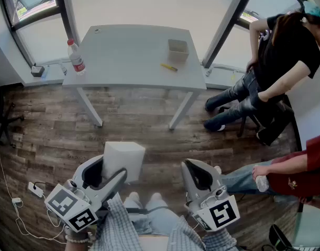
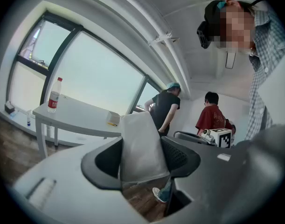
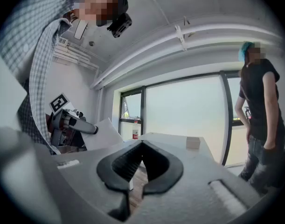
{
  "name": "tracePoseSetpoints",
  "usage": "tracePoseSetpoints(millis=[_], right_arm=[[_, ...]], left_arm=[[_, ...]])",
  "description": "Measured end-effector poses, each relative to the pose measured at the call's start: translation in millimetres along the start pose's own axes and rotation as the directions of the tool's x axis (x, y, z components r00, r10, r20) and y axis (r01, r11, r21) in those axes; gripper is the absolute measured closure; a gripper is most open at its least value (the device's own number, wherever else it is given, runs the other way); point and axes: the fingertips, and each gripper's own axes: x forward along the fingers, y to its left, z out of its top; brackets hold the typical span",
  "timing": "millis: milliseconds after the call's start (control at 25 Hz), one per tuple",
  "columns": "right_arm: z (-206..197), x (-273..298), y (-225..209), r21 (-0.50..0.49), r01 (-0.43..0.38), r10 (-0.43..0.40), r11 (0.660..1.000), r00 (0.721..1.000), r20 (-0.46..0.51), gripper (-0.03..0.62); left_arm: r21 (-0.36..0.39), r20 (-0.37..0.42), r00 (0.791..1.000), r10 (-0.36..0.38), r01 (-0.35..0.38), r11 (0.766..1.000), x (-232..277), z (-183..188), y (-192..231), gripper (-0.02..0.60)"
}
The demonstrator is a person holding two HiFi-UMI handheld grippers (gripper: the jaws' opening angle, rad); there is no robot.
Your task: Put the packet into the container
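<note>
1. Head view shows the left gripper low at the left. Its jaws are spread wide and clamped on a white packet, which sticks out past them above the wooden floor.
2. Left gripper view agrees: the packet fills the gap of the left gripper, and both pads press on its sides.
3. At the right of the head view, the right gripper is held beside the left one. In the right gripper view, the right gripper has its jaw tips together with nothing between them.
4. On the grey table, well apart from the packet, stands the container, a small open box near the table's right side.
5. Just beside the container lies a yellow pen-like item. A bottle with a red label stands at the table's left edge.
6. To the right of the table are a person in black and a person in red.
</note>
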Motion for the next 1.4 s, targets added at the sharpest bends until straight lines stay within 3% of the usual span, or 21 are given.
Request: tracePoseSetpoints(millis=[840,1080,1400], right_arm=[[10.5,-4.1,19.3,-0.061,0.035,-0.034,0.998,0.999,0.022,0.595],[11.0,-1.8,40.8,-0.015,0.039,-0.039,0.999,0.999,0.015,0.595],[10.9,-11.4,52.8,-0.043,0.105,-0.103,0.994,0.994,0.026,0.595]], left_arm=[[0.001,0.026,0.999,-0.037,0.037,0.999,-16.4,7.1,4.0,0.319],[0.004,0.045,0.998,-0.046,0.046,0.999,-32.0,9.2,11.0,0.319],[0.015,0.056,0.995,-0.081,0.08,0.997,-51.9,10.3,13.1,0.321]])
